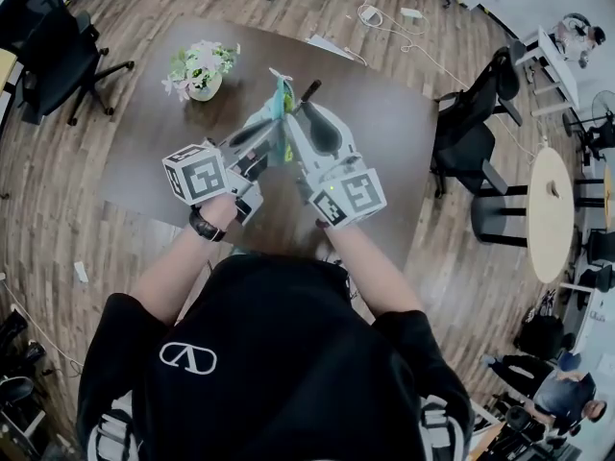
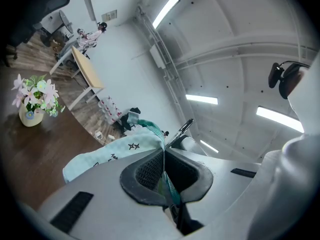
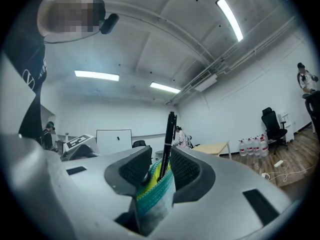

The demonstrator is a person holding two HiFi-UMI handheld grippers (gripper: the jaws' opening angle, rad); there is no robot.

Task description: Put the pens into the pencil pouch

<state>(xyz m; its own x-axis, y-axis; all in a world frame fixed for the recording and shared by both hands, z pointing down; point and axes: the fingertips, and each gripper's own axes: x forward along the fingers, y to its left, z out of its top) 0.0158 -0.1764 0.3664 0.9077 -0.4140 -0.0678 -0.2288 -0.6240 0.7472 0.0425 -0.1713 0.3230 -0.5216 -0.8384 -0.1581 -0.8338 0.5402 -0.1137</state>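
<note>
Left gripper (image 2: 164, 155) jaws clamp pouch (image 2: 112, 156); pen (image 3: 169, 134) upright inside.

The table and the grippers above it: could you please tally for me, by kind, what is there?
pencil pouch: 1
pen: 1
vase of flowers: 1
grippers: 2, the left gripper and the right gripper
Total: 5
</note>
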